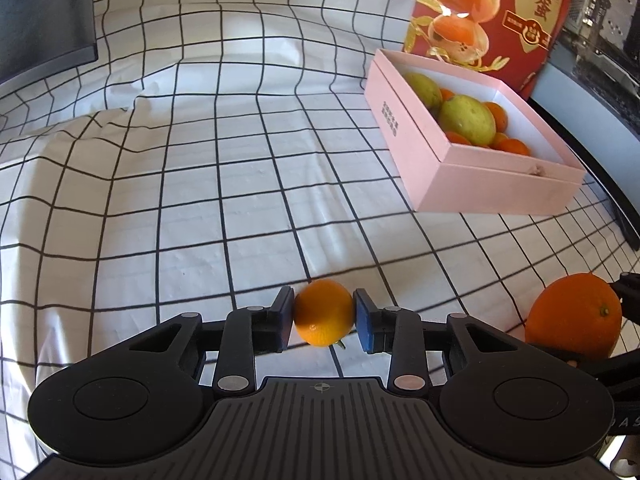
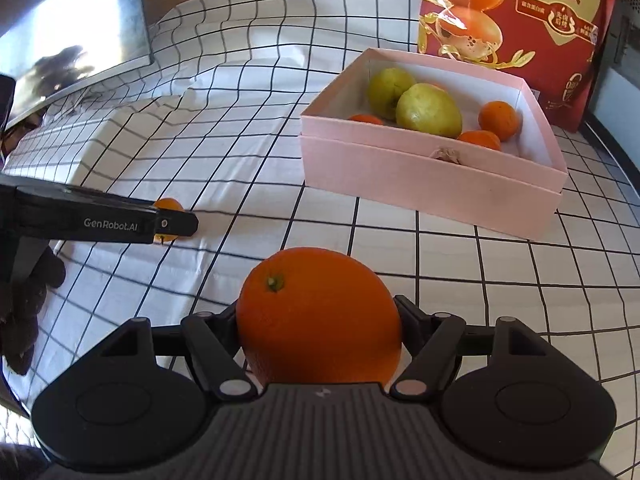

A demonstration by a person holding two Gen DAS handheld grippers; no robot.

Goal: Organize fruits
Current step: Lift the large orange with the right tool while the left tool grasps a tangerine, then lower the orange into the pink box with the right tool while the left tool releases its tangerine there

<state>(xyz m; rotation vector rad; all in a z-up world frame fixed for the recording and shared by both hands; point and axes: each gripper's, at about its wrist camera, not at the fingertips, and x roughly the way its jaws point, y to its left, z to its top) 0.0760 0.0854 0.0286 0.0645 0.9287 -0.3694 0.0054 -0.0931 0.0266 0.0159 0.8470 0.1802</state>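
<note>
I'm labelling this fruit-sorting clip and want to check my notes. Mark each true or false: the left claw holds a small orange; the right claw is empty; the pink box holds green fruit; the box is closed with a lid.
1. The left claw holds a small orange: true.
2. The right claw is empty: false; it grips a large orange.
3. The pink box holds green fruit: true, alongside small oranges.
4. The box is closed with a lid: false; it is open at the top.
</note>
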